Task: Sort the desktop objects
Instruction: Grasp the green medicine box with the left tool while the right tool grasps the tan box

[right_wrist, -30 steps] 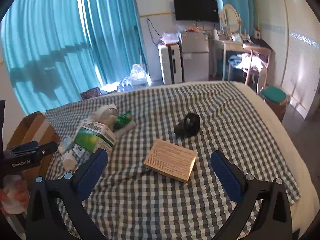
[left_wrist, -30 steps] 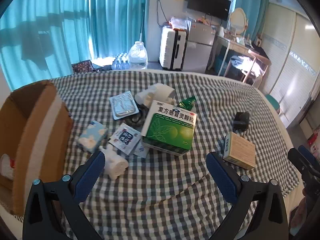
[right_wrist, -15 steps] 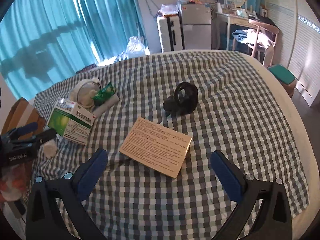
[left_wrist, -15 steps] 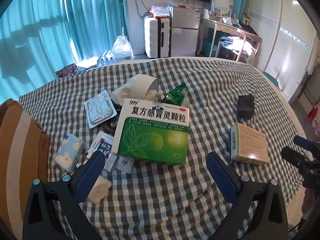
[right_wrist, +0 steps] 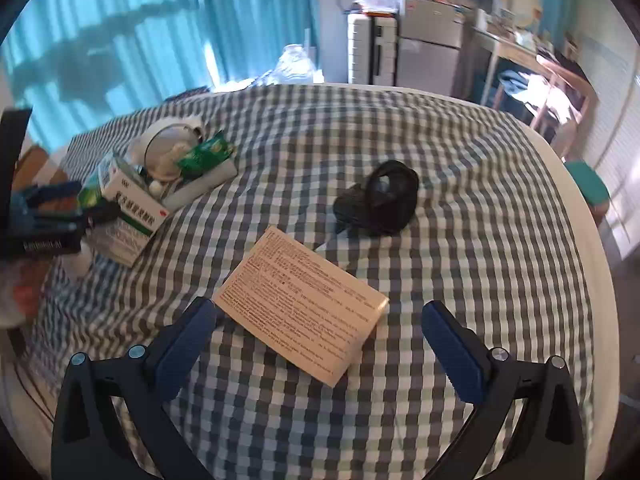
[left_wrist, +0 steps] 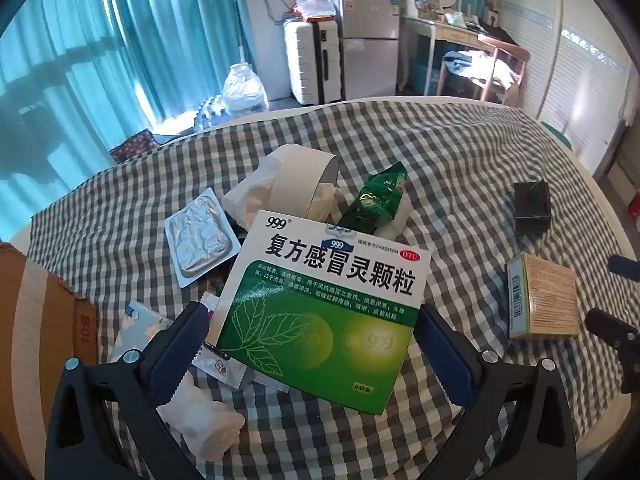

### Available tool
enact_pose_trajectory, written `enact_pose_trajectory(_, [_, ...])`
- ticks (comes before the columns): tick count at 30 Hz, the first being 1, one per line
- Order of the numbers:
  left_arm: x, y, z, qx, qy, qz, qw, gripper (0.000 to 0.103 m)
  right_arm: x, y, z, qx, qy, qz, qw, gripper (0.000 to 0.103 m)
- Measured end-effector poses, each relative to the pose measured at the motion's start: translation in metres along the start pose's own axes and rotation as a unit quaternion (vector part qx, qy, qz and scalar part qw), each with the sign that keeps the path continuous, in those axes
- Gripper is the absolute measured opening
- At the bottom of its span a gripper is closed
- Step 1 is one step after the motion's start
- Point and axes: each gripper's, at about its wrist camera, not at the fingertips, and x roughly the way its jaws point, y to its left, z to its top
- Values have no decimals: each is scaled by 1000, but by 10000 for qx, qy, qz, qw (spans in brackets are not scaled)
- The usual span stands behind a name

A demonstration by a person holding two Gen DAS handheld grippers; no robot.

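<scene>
The left gripper (left_wrist: pixel 312 344) has its blue-padded fingers (left_wrist: pixel 180 348) spread wide on either side of the near end of a green-and-white cardboard medicine box (left_wrist: pixel 324 312), which lies on the checked bedspread (left_wrist: pixel 460 160). Beyond the box sit a foil blister pack (left_wrist: pixel 200 236) and a green foil sachet (left_wrist: pixel 376 200). The right gripper (right_wrist: pixel 320 340) is likewise agape, a flat tan cardboard box (right_wrist: pixel 300 304) between its fingers and a black coiled strap (right_wrist: pixel 380 204) farther off.

Both wrist views look forward and down over the checked bed (left_wrist: pixel 460 152), close. They share the green medicine box (left_wrist: pixel 324 312), centre-frame left, mid-left right.
</scene>
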Motion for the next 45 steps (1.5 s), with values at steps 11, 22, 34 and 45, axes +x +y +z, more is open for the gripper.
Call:
enact_pose_trajectory(11, [8, -14, 0, 1362, -90, 23, 9906, 103, 63, 32, 11, -2607, 860, 160, 9614, 102])
enact_pose_trajectory(22, [-4, 15, -8, 519, 107, -364, 9979, 103, 70, 22, 5, -889, 1068, -125, 9902, 85])
enact_pose_trajectory(34, [-26, 36, -26, -2875, 681, -87, 9553, 103, 8, 46, -14, 677, 631, -359, 9951, 85])
enact_pose_trajectory(45, [12, 23, -9, -3914, 1101, 765, 9104, 103, 6, 36, -23, 1040, 548, -226, 9928, 85])
